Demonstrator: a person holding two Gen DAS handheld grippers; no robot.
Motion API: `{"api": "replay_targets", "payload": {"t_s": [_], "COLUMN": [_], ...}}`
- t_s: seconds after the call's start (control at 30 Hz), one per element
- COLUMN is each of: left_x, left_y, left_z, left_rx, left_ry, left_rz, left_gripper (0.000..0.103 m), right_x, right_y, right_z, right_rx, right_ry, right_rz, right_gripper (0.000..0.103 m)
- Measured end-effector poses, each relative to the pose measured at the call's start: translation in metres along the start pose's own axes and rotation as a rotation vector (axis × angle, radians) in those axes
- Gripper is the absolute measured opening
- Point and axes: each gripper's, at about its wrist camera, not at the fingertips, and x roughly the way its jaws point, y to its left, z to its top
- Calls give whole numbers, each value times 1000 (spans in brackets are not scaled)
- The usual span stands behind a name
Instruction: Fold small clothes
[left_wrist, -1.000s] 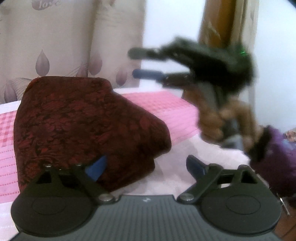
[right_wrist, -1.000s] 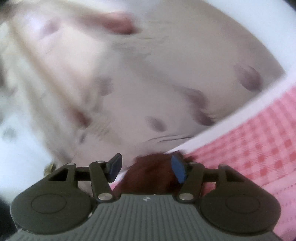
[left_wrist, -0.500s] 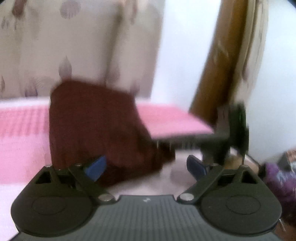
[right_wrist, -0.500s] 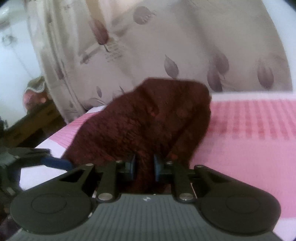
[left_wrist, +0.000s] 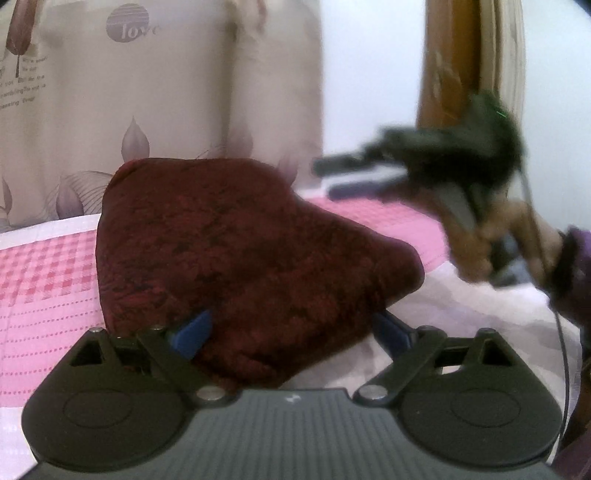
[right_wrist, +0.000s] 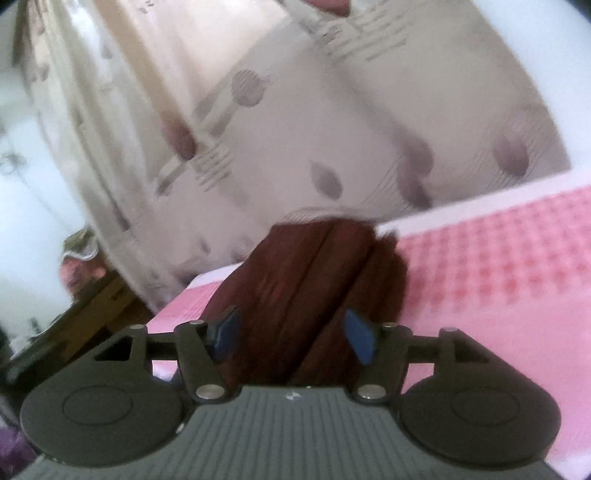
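A dark red patterned garment (left_wrist: 236, 258) lies folded in a thick bundle on the pink checked bed cover (left_wrist: 44, 273). My left gripper (left_wrist: 291, 332) is open, its blue pads (left_wrist: 192, 332) on either side of the bundle's near edge. My right gripper (left_wrist: 332, 177) shows blurred at the right of the left wrist view, raised above the bed with its fingers apart. In the right wrist view my right gripper (right_wrist: 291, 336) is open, with the garment (right_wrist: 306, 280) seen edge-on between and beyond the pads.
A beige curtain with leaf prints (left_wrist: 147, 92) hangs behind the bed. A wooden post (left_wrist: 447, 74) stands at the right. A dark wooden piece of furniture (right_wrist: 74, 314) is off the bed's left side. The person's purple sleeve (left_wrist: 576, 280) is at the right.
The right gripper was shut on the garment half a second ago; it has opened and lifted away. The left gripper stays open by the bundle's near edge.
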Motion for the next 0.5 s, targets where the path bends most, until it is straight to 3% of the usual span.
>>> {"api": "replay_targets", "payload": {"t_s": [0.2, 0.27, 0.33, 0.4, 0.5], "left_x": [-3, -2, -5, -6, -7], "left_y": [3, 3, 3, 4, 0], "left_z": [-3, -5, -7, -9, -14], "left_rx": [10, 21, 19, 10, 39], "left_ry": [-11, -9, -17, -30, -50], "left_rz": [-2, 5, -3, -19, -23], "left_gripper": [95, 95, 95, 95, 95], "right_x": [62, 78, 86, 84, 88], "right_y": [-6, -3, 5, 9, -2], "right_z": [27, 27, 27, 31, 36], "right_rx": [-19, -39, -103, -152, -175], "right_ry": [57, 79, 87, 47, 29], "right_rz": [-33, -31, -70, -108, -178], "right_gripper": [63, 53, 30, 20, 16]}}
